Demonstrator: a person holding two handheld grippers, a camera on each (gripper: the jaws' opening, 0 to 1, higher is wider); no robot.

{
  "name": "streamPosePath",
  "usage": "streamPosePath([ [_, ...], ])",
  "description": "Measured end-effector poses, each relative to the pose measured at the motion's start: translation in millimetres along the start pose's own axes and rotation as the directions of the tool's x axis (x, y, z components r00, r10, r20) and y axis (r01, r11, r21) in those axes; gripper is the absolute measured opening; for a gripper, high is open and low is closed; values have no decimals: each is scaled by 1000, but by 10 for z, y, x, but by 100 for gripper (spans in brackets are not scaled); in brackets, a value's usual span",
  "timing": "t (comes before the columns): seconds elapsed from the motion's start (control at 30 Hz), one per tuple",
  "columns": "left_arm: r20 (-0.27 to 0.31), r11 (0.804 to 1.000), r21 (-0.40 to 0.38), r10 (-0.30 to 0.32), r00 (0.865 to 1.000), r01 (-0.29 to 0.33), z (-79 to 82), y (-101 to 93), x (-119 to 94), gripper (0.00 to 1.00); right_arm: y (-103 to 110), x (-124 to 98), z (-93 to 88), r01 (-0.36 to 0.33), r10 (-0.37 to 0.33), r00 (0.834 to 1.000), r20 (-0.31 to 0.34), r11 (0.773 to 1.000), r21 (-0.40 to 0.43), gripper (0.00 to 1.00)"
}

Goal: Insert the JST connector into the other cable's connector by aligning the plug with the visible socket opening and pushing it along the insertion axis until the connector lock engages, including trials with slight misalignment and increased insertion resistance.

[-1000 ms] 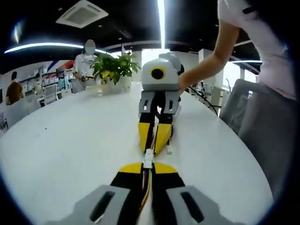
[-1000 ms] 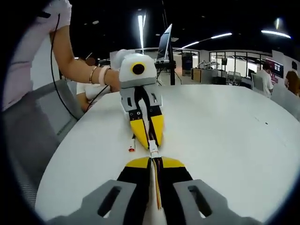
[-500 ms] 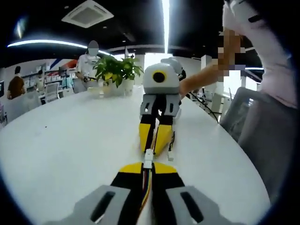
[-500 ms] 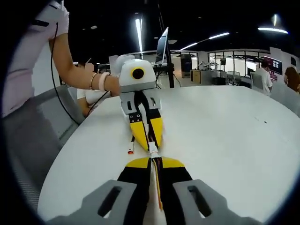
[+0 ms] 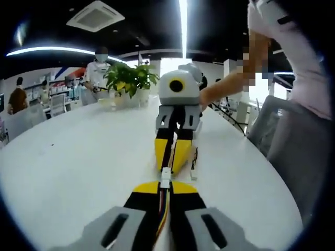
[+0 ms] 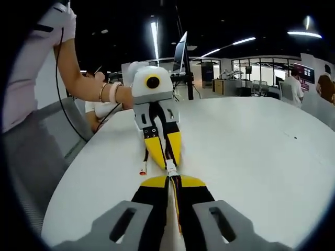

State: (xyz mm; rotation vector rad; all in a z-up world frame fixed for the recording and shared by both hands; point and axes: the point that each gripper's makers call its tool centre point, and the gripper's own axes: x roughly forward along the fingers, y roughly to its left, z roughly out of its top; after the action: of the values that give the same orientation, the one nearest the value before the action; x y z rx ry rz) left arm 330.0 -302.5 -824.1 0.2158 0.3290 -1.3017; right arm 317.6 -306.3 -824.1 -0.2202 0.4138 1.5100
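In the left gripper view my left gripper [image 5: 165, 184] is shut on a cable of thin coloured wires that ends in a small white JST connector [image 5: 165, 177]. My right gripper [image 5: 169, 167] faces it tip to tip, yellow jaws closed on the other cable. In the right gripper view my right gripper [image 6: 171, 179] is shut on its wires, with the white connector [image 6: 170, 168] just ahead of it. The left gripper [image 6: 166, 162] meets it head-on. The connector bodies touch in the narrow gap between the tips. The seam between them is too small to read.
A loose cable end with a small plug [image 6: 142, 170] hangs beside the left gripper above the white table [image 6: 251, 146]; it also shows as a plug [image 5: 192, 171]. A potted plant [image 5: 128, 78] stands at the far edge. The person's arm [image 6: 86, 78] and body are close by.
Both grippers stay tip to tip on the connector. The loose cable end has swung slightly down and outward. The views have shifted only a little.
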Motion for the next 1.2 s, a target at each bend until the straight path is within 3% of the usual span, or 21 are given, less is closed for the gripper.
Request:
streamPosePath([
  [0.27, 16, 999, -18, 32, 999, -32, -35, 131, 4, 0, -110, 37, 13, 35, -35, 999, 39, 999, 0, 3],
  [0.57, -7, 999, -9, 51, 999, -51, -140, 131, 51, 0, -100, 85, -79, 45, -45, 998, 31, 999, 14, 4],
  [1.2, 24, 991, -56, 121, 992, -119, -149, 138, 27, 4, -219, 102, -115, 85, -90, 994, 68, 994, 61, 7],
])
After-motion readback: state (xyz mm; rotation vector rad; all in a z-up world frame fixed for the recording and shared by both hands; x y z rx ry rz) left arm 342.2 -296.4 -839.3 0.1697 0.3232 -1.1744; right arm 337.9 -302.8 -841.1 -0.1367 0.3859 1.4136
